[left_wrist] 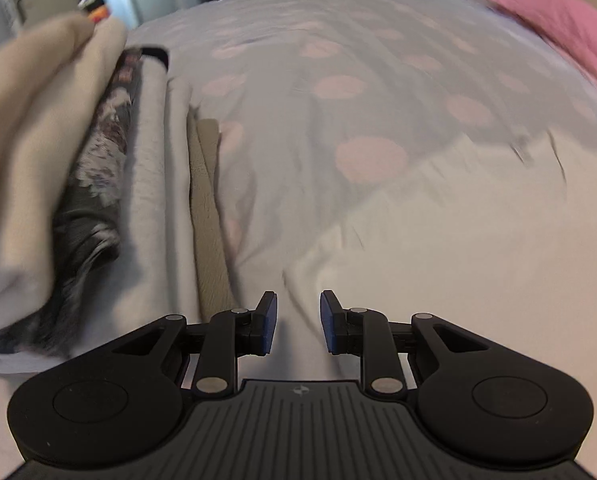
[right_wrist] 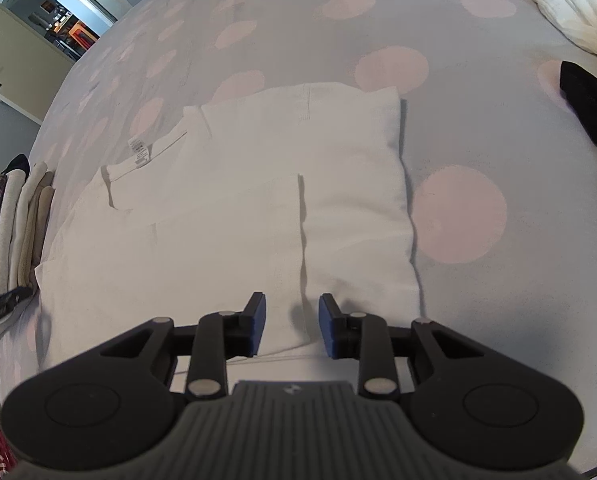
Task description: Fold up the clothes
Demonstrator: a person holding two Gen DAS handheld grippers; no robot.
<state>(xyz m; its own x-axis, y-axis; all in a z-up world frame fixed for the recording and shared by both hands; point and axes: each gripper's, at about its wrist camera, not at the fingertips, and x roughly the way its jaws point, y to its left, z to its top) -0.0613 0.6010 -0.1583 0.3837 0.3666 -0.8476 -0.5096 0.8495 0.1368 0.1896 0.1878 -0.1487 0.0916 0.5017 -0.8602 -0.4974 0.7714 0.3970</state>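
A white garment (right_wrist: 258, 208) lies partly folded on the bed, with a care label (right_wrist: 138, 151) showing at its left. It also shows in the left wrist view (left_wrist: 478, 240) at the right. My right gripper (right_wrist: 290, 326) is open and empty, just above the garment's near edge. My left gripper (left_wrist: 298, 322) is open and empty, over the bedsheet near the garment's left edge, beside a stack of folded clothes (left_wrist: 98, 184).
The bed has a grey sheet with pink dots (right_wrist: 458, 216). The folded stack (right_wrist: 14, 232) stands at the left. Unfolded clothes lie at the right: a cream knit (right_wrist: 578, 20), a black item (right_wrist: 590, 108). A pink cloth (left_wrist: 570, 28) lies far right.
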